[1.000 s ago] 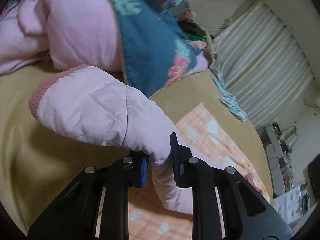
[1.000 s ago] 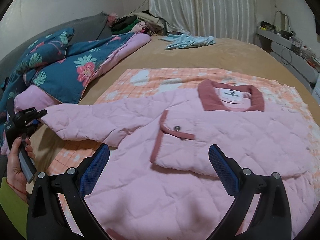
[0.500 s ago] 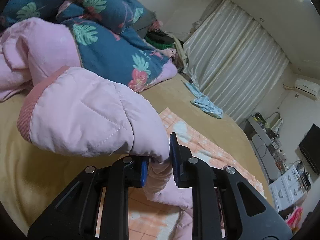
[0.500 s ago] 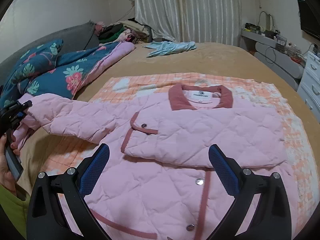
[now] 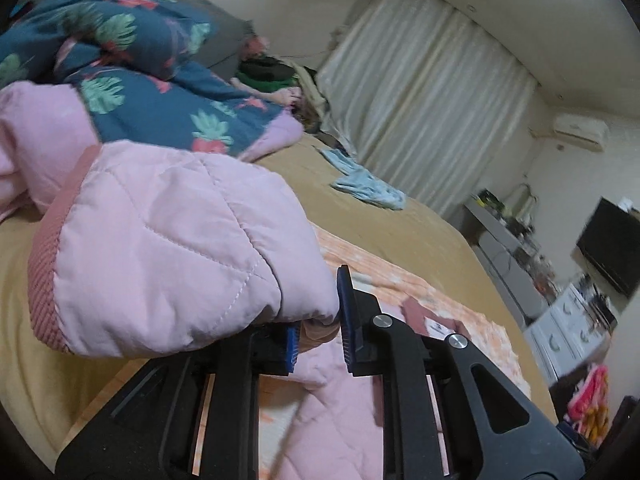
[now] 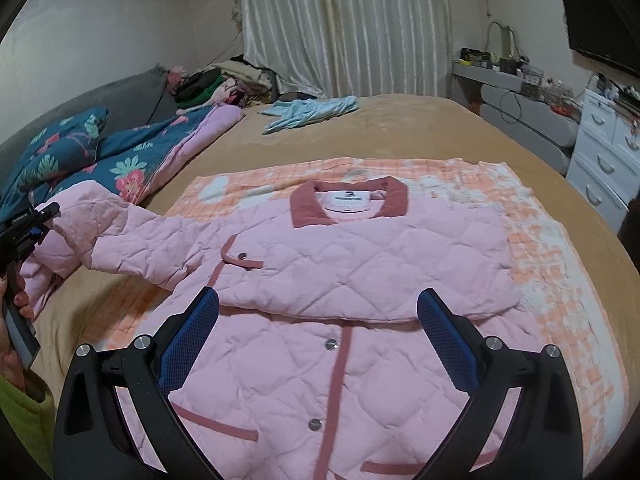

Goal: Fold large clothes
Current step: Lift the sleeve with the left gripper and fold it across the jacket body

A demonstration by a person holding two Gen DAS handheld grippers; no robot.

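Note:
A pink quilted jacket (image 6: pixel 360 264) with a dusty-red collar lies face up on an orange checked blanket (image 6: pixel 552 248) on the bed. One sleeve is folded across its chest. The other sleeve (image 6: pixel 132 240) stretches out to the left and is lifted off the bed. My left gripper (image 5: pixel 316 332) is shut on that sleeve (image 5: pixel 168 248) near its red cuff; the same gripper (image 6: pixel 28 224) shows at the left edge of the right wrist view. My right gripper (image 6: pixel 316 336) hovers open above the jacket's front, nothing between its fingers.
A blue floral duvet (image 6: pixel 80 156) and pink bedding (image 5: pixel 36 144) are heaped at the left of the bed. A light blue garment (image 6: pixel 312 110) lies near the curtain. White drawers (image 6: pixel 604 160) and a cluttered shelf (image 6: pixel 520 80) stand at the right. A hand (image 6: pixel 12 328) holds the left gripper.
The left gripper has risen with the sleeve, lifting it higher off the bed, and its view has swung up towards the curtain. The right gripper has pulled back, so more of the jacket's front shows.

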